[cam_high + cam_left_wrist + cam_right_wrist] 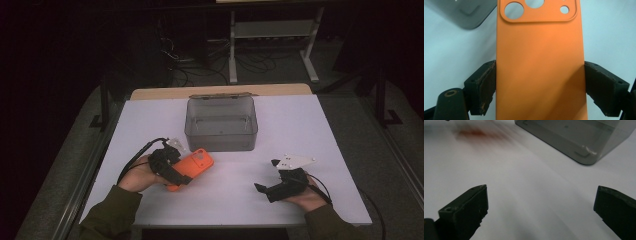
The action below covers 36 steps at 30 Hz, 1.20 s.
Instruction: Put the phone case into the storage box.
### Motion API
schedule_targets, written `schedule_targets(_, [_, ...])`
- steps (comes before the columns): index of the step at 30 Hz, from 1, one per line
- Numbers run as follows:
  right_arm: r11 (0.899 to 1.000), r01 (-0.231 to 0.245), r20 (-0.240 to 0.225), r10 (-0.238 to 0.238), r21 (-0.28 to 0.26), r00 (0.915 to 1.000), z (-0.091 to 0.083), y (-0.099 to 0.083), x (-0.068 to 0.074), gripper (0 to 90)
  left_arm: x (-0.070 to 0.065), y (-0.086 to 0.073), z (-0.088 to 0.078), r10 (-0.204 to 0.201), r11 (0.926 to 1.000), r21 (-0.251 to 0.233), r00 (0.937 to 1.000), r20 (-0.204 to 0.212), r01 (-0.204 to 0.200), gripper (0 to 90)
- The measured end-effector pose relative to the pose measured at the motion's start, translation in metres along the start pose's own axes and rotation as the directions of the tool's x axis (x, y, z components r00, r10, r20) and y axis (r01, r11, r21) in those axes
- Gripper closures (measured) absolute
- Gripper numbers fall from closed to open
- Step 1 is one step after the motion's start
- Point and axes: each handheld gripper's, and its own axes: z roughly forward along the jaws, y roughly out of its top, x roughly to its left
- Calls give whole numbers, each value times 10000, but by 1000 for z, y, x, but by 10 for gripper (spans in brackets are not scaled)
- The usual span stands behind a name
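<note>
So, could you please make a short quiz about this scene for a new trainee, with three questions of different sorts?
1. True or false: the left gripper holds the orange phone case by its two long edges.
2. Multiple choice: what is between the fingers of the right gripper?
A. the phone case
B. nothing
C. a lid
3. Short answer: in the high view, where does the grey transparent box stand relative to the phone case?

Key
1. True. A finger presses on each long edge.
2. B. Its fingers stand wide apart over the bare white table.
3. Beyond it, farther from the person and slightly to the right, close to the camera-hole end of the case.
</note>
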Motion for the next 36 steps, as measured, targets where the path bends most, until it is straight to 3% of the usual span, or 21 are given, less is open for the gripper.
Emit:
schedule_targets(24, [10000,-27,-68,27,-13,10000,0,0,-1,0,-17,48,23,1068,9942,68,9926,569,-1074,160])
schedule_targets(36, [10000,71,-108,-70,17,9999,0,1,1,0,-18,52,26,1158,9933,-73,9907,720,-1156,160])
